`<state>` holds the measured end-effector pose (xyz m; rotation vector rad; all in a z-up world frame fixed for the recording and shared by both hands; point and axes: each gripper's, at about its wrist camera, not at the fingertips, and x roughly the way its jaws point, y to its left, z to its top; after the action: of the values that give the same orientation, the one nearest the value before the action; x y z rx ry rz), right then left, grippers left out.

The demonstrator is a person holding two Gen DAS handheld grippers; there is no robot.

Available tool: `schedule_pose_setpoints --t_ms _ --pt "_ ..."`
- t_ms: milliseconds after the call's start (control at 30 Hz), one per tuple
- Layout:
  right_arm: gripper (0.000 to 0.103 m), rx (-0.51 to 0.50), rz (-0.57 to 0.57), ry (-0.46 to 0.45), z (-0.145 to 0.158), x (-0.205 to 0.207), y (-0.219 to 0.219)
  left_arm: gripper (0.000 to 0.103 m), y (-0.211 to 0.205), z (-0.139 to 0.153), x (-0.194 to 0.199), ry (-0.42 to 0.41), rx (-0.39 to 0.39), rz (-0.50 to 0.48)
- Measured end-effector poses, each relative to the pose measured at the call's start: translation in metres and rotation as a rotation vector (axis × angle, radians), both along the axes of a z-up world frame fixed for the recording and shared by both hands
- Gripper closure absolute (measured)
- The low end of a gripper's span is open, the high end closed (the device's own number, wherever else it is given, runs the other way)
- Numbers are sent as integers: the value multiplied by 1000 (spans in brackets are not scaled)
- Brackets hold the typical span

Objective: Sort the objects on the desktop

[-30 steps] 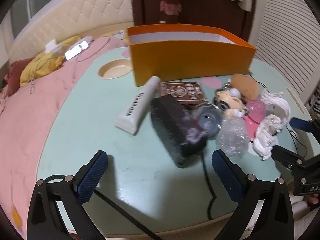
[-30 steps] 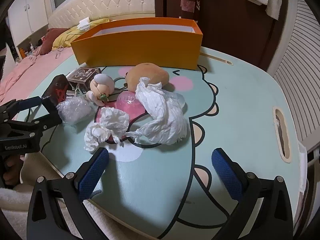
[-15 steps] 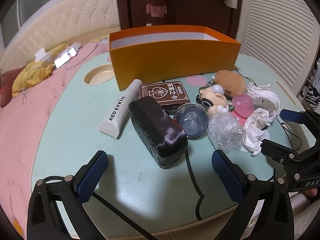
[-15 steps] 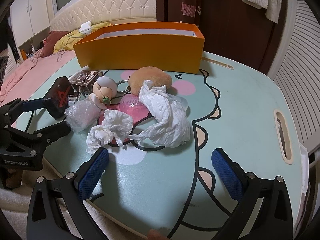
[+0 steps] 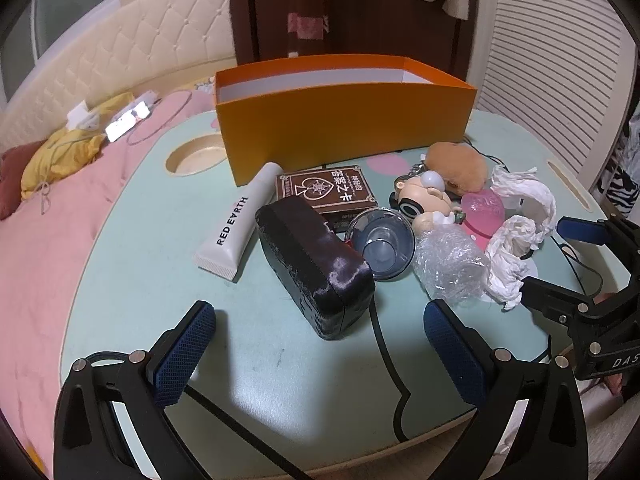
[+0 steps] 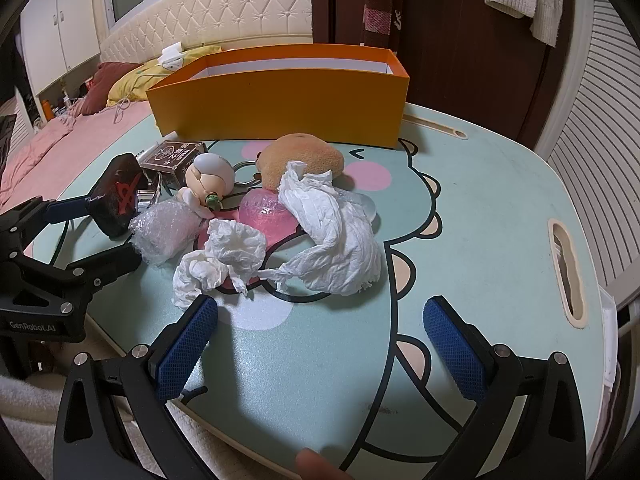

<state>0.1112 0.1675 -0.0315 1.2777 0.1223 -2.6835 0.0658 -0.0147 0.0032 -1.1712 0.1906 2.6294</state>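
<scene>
An orange box stands open at the back of the mint table. In front of it lie a white tube, a brown card box, a worn black case, a glass cup on its side, crumpled plastic wrap, a doll head, a brown plush, a pink jelly piece and white tissues. My left gripper is open just short of the black case. My right gripper is open, near the tissues.
A bed with pink bedding and a yellow cloth lies left of the table. A round cup recess is sunk in the table's far left, a slot near its right edge. A black cable runs across the front.
The left wrist view swung right and steadied, so the black case now sits centred between the fingers. The right gripper moved closer to the tissues. Both stayed open.
</scene>
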Motion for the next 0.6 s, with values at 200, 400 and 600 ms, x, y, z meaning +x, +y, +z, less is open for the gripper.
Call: schedule_pose_setpoints --t_ms 200,400,600 --pt "0 0 -1 0 0 1 -1 0 1 0 0 7 2 -4" --pt "0 0 1 0 0 0 0 0 1 0 0 8 2 -5" --pt "0 -1 4 0 0 0 2 0 1 0 0 9 2 -5"
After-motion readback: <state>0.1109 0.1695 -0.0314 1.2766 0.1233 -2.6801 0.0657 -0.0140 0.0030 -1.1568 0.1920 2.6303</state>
